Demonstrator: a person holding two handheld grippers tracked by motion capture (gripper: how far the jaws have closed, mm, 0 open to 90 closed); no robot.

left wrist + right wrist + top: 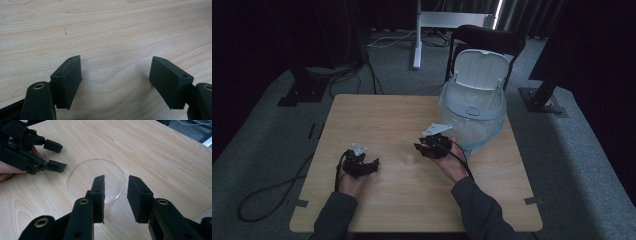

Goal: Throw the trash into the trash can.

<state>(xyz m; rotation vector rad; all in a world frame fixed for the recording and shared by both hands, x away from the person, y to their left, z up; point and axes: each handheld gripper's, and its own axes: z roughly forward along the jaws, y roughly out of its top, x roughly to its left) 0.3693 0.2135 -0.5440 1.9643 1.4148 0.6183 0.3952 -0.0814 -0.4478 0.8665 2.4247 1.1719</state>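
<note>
A clear plastic cup (408,156) (80,180) stands upright on the wooden table (377,115), near its middle. My right gripper (421,148) (115,180) comes at the cup from the right. Its jaws are apart and straddle the cup's near rim, one jaw over the cup's mouth and the other outside the wall, and neither pad presses on the wall. My left gripper (373,165) (116,67) rests low over the table to the left of the cup, open, with only bare wood between its jaws. The right gripper view shows the left gripper (61,156) beyond the cup.
A pale translucent bin (472,112) with its white lid tipped up stands at the table's back right, close behind my right hand. A dark chair (487,40) is behind it. Cables lie on the floor to the left.
</note>
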